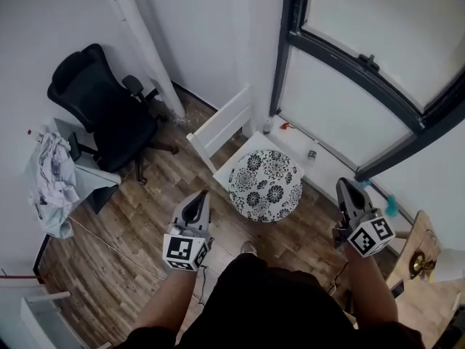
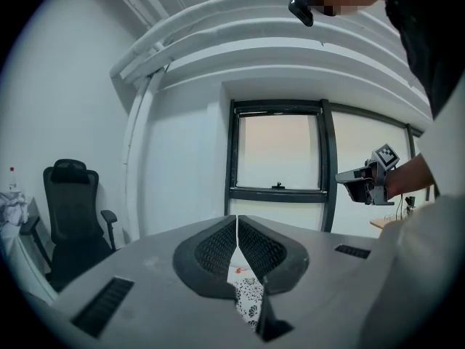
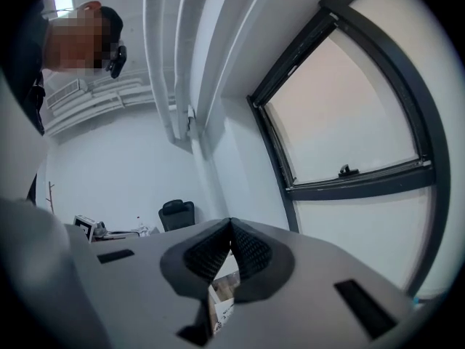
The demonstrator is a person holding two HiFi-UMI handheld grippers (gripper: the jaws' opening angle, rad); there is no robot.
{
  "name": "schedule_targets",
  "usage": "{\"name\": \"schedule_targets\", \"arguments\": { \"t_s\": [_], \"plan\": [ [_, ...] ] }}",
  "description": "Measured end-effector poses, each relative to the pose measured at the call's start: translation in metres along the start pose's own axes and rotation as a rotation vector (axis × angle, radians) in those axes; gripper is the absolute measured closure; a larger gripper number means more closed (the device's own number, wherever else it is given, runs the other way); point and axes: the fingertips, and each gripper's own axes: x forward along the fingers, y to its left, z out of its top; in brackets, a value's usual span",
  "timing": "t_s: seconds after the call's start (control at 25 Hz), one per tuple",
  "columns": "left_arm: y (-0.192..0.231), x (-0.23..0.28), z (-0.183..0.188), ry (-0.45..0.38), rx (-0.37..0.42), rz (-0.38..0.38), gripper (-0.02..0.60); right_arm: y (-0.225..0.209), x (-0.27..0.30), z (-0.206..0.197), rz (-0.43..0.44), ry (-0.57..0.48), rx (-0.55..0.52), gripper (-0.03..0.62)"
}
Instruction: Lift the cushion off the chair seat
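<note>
The left gripper (image 1: 200, 198) hangs left of the white chair (image 1: 225, 122), fingers together, empty. The floral cushion (image 1: 265, 185) lies on the seat. The right gripper (image 1: 343, 187), fingers likewise together, hangs opposite, seemingly so both flank the cushion.

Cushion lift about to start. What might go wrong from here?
1. The left gripper and right gripper are both shut, clear of the cushion; reaching in shut would likely shove it off the white chair.
2. Small bottles stand below the window, behind the chair; a sliding cushion might knock them.
</note>
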Motion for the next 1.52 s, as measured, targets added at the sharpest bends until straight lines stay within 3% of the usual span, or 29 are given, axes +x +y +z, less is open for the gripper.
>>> {"name": "schedule_targets", "arguments": {
  "t_s": [0.24,0.56,0.88,1.08,1.32,1.52],
  "plan": [
    [0.042,0.037,-0.003,0.006,-0.013,0.006,0.569,-0.008,0.050,0.010,-0.022,0.018,-0.048,0.584],
    [0.061,0.068,-0.039,0.083,-0.031,0.047,0.569,-0.051,0.095,-0.019,-0.067,0.076,-0.047,0.583],
    [0.077,0.090,-0.119,0.178,-0.077,0.137,0.569,-0.112,0.143,-0.106,-0.080,0.148,-0.014,0.583],
    [0.068,0.105,-0.175,0.252,-0.081,0.127,0.569,-0.134,0.165,-0.151,-0.078,0.180,-0.071,0.583],
    [0.057,0.137,-0.227,0.262,-0.068,0.100,0.569,-0.170,0.180,-0.217,-0.093,0.261,-0.087,0.583],
    [0.056,0.154,-0.281,0.297,-0.071,0.112,0.569,-0.167,0.190,-0.293,-0.004,0.381,-0.136,0.583]
  ]
}}
